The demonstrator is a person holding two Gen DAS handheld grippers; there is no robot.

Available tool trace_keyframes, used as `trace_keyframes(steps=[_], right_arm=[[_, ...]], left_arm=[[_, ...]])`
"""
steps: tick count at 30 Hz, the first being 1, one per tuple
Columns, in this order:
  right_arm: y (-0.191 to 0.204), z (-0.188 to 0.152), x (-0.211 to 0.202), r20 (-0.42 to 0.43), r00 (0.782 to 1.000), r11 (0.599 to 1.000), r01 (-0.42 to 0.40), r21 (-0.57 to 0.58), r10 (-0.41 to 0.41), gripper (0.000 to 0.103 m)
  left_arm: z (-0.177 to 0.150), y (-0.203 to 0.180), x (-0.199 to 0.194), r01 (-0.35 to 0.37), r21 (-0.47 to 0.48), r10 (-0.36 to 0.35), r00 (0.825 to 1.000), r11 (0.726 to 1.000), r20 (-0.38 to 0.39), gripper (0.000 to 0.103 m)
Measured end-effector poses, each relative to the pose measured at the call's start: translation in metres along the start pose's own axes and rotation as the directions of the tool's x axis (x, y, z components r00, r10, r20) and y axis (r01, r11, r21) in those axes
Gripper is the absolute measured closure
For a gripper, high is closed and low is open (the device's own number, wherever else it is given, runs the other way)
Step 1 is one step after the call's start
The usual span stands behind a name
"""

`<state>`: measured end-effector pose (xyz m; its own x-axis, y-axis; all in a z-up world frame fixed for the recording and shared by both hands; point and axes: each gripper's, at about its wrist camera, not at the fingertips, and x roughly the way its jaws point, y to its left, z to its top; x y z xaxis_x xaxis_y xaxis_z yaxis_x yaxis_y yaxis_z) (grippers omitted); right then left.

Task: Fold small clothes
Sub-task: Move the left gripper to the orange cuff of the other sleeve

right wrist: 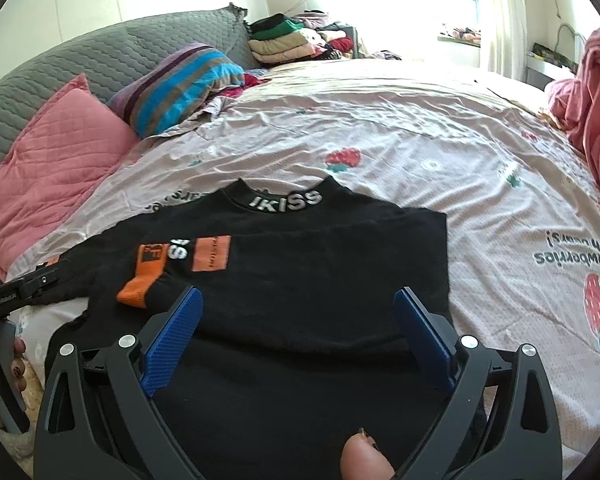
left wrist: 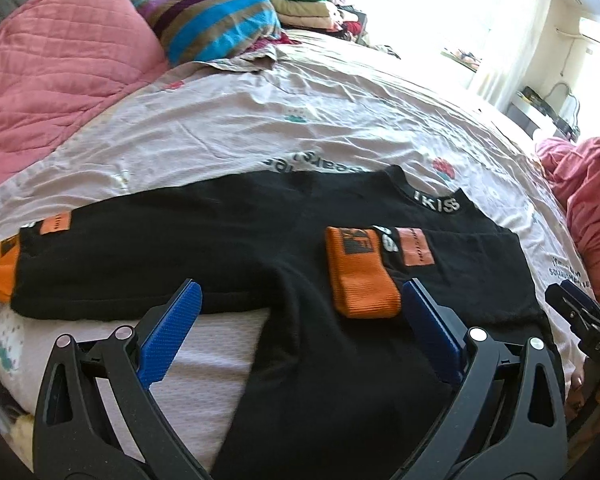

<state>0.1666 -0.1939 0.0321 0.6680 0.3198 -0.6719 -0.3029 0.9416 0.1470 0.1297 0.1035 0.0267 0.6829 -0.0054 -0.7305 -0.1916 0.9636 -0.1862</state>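
1. Black sweater point(left wrist: 228, 240) is lying flat on the bed point(left wrist: 340, 120), collar with the white lettering point(right wrist: 286, 202) pointing toward the far side.
2. One sleeve is sitting folded across the chest, its orange cuff point(left wrist: 362, 276) resting on the black fabric; the other sleeve is stretching out sideways, with its orange cuff point(left wrist: 2, 276) at the sheet's edge.
3. Left gripper point(left wrist: 300, 312) is hovering over the lower part of the sweater, jaws standing wide apart and gripping nothing.
4. Right gripper point(right wrist: 298, 316) is doing the same above the sweater's body, jaws spread wide and empty too.
5. Pink pillow point(right wrist: 56, 160) and striped pillow point(right wrist: 176, 80) are sitting by the headboard, with a pile of folded clothes point(right wrist: 288, 40) behind them.
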Motion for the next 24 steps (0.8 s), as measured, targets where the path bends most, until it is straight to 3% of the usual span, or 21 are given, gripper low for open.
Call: trace_keyframes(steps=[24], right_arm=[[0.104, 0.025, 0.005, 0.023, 0.993, 0.98, -0.112, -0.162, 0.117, 0.007]], left_arm=[[-0.001, 0.078, -0.032, -0.092, -0.138, 0.101, 0.993, 0.986, 0.061, 0.01]])
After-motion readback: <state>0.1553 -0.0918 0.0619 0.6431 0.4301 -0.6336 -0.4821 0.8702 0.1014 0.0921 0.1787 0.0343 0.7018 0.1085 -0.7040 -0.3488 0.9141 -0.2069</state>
